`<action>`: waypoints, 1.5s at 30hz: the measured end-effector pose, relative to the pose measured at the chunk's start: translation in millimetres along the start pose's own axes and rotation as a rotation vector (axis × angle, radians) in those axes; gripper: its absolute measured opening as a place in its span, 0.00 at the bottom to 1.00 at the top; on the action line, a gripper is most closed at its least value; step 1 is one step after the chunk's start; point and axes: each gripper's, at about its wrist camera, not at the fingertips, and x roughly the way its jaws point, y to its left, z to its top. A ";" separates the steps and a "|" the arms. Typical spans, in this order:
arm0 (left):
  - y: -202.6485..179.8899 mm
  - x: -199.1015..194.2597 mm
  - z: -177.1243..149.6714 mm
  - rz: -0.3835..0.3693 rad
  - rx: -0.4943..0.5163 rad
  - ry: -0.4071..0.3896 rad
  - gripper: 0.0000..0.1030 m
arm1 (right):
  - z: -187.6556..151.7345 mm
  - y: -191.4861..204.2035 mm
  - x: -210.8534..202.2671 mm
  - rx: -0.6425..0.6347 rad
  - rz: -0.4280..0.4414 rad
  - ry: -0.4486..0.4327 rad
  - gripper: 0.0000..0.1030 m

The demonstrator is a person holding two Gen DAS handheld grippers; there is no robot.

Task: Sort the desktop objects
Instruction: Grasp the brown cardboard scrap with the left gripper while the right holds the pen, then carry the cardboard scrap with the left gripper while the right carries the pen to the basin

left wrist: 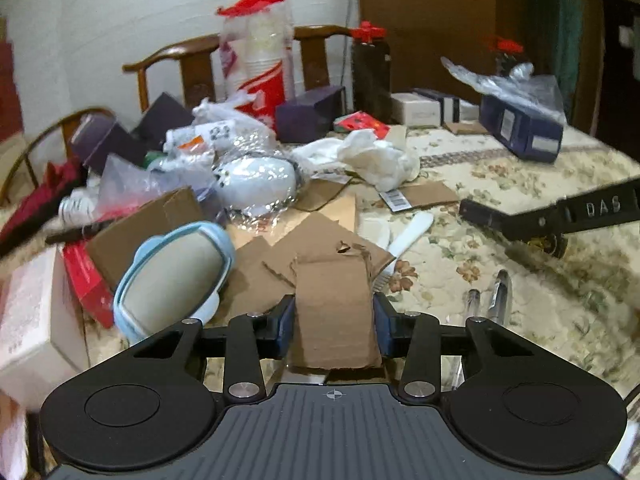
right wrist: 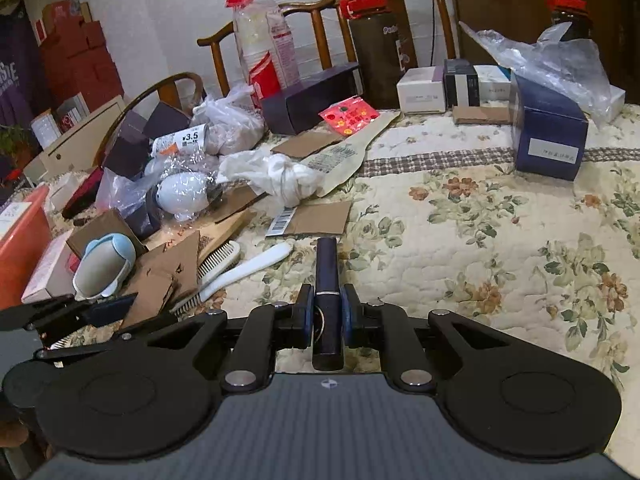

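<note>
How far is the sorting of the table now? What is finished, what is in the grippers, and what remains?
Little looks finished: only the small boxes at the far edge stand in a row. In hand: the left gripper pinches a cardboard piece, and the right gripper clamps a dark tube. Left: the comb, blue mirror, plastic bags and cardboard scraps lie mixed.

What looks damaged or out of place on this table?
The cardboard piece in the left gripper has torn, ragged edges. More torn cardboard scraps lie scattered beside the white comb.
</note>
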 end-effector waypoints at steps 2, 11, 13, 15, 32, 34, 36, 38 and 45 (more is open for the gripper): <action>4.5 -4.0 0.5 -0.037 -0.050 -0.002 0.39 | 0.1 -0.2 -0.4 0.002 0.005 0.000 0.16; -3.4 -46.4 2.7 -0.022 -0.064 -0.115 0.39 | -1.1 9.4 -19.8 -0.004 0.109 -0.013 0.16; -3.1 -50.2 -0.7 -0.023 -0.084 -0.119 0.39 | -3.3 13.2 -22.1 0.000 0.151 0.007 0.16; -2.1 -51.7 -6.1 -0.032 -0.114 -0.116 0.39 | -6.4 17.9 -22.2 0.002 0.195 0.033 0.16; 5.8 -61.3 -29.8 -0.033 -0.233 -0.062 0.40 | -22.3 38.8 -19.7 0.011 0.365 0.187 0.16; 6.0 -61.6 -31.8 -0.031 -0.237 -0.058 0.40 | -25.9 46.7 -19.1 -0.050 0.327 0.204 0.16; 6.1 -61.4 -32.7 -0.027 -0.230 -0.053 0.40 | -29.2 50.1 -17.5 -0.084 0.309 0.207 0.16; 7.5 -61.1 -33.0 -0.028 -0.237 -0.053 0.40 | -30.5 51.3 -18.2 -0.099 0.305 0.199 0.16; 8.6 -58.5 -34.0 -0.034 -0.248 -0.048 0.40 | -39.8 65.6 -16.9 -0.202 0.227 0.152 0.17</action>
